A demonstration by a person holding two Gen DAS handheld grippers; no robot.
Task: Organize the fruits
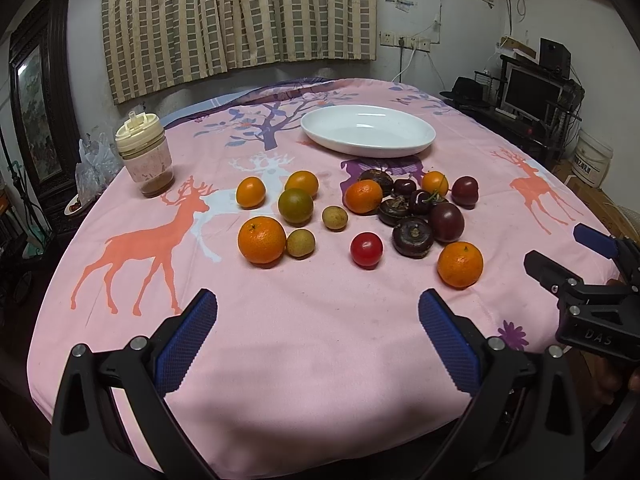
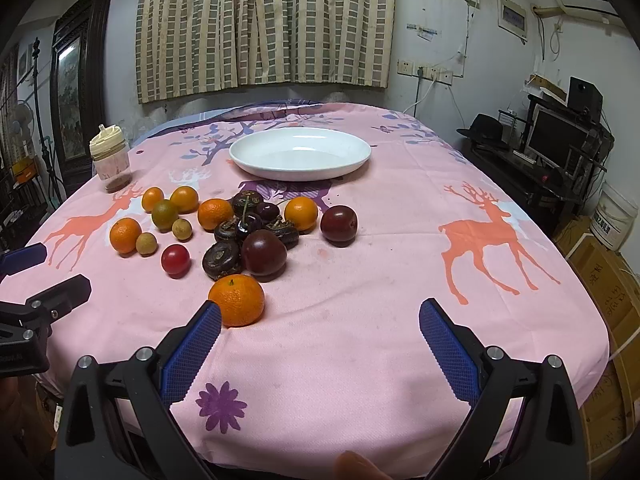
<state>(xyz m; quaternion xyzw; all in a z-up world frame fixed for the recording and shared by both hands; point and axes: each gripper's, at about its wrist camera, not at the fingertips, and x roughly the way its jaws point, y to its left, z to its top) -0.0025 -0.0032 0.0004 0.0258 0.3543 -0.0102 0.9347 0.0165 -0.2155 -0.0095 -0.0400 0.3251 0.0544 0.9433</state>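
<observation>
Nearest orange (image 2: 237,300) sits at the near edge of the fruit cluster, on the side away from the white plate (image 2: 300,154), which holds nothing. Right gripper (image 2: 320,322): jaws spread wide, nothing held; the orange lies just ahead and left of centre, touching or almost touching its left pad. Round, no long axis. Left gripper (image 1: 318,312): also spread, empty, farther off. Right is nearer.

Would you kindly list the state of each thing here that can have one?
left tongs: open, empty, held above the cloth.
right tongs: open, empty.
white dish: upright, empty.
jar: upright, lid on, nearly empty.
nearest mandarin: loose on the cloth, beside the right tongs' left finger.
curtains: drawn shut.
</observation>
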